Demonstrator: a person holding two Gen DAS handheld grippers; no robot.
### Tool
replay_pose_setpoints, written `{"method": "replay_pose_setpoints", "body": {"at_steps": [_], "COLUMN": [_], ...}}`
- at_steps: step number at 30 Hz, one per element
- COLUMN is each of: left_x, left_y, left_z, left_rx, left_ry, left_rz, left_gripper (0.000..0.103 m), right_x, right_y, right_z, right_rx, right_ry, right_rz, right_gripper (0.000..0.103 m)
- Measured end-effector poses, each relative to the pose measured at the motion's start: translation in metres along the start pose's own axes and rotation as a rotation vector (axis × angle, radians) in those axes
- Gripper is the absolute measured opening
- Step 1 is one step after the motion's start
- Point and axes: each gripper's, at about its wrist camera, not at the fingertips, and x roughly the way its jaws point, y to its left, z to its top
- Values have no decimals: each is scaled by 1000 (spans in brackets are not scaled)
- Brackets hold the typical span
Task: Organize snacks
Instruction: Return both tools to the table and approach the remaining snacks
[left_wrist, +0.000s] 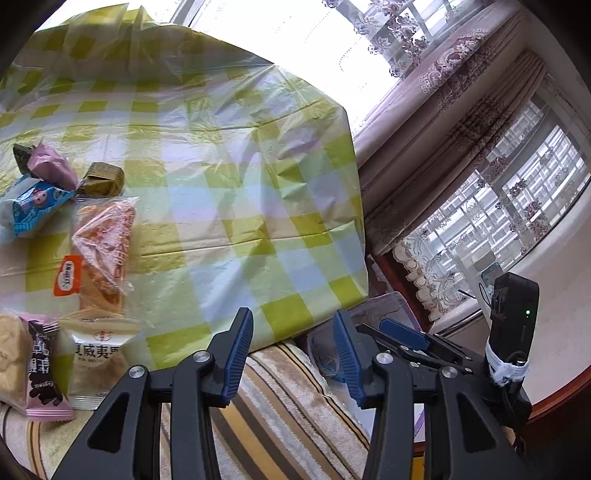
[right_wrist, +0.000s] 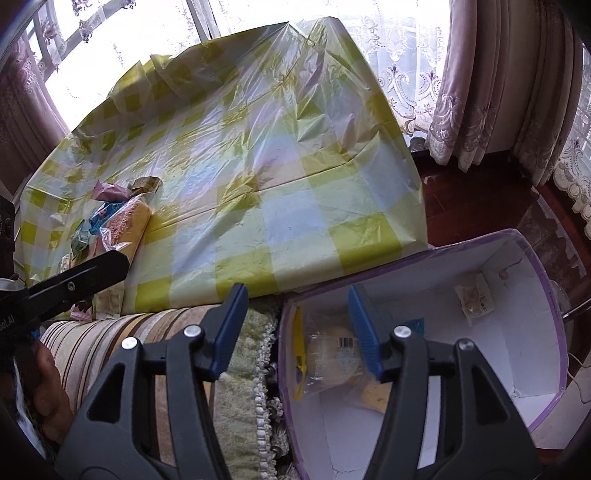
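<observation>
The left hand-held gripper (left_wrist: 291, 354) hangs over the near edge of the worktop (left_wrist: 229, 155), which carries a yellow-green checked plastic cover. Its jaws stand partly open and hold nothing; only the striped cloth (left_wrist: 280, 398) below the edge shows between them. The snacks lie to the left of this gripper, in a loose row along the left part of the worktop. Nearest is a cream packet with dark print (left_wrist: 96, 363), and a pink and brown packet (left_wrist: 44, 373) lies partly over it. Further away lies a clear bag with an orange pastry (left_wrist: 103, 251); its long axis runs from near to far, and its orange label is at the near end. Behind it are a blue packet (left_wrist: 35, 206), a pink wrapper (left_wrist: 51, 166) and a small olive-gold packet (left_wrist: 101, 179).

The right hand-held gripper (right_wrist: 295, 332) hovers above the open box with a purple rim (right_wrist: 535, 280), which stands just beside the near right corner of the worktop. Its jaws are about half open and empty. Directly below them, inside the box, a pale round snack in a clear bag (right_wrist: 332, 354) lies on the white bottom. A smaller packet (right_wrist: 474, 301) lies at the far wall of the box.
</observation>
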Motion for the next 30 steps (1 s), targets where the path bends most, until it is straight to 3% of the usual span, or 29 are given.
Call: {"method": "replay_pose_setpoints", "body": {"at_steps": [14, 30], "left_x": [-97, -146], "left_y": [104, 175], "left_z": [-29, -52], "left_rx": [-197, -280], "left_ry": [-149, -196], "left_rz": [186, 387], "left_gripper": [48, 58], "right_x": [21, 60], "right_y": [99, 188], "right_z": [-3, -7], "right_rx": [-145, -266], "right_ry": [65, 155], "right_rz": [138, 185], "right_gripper": [75, 81]}}
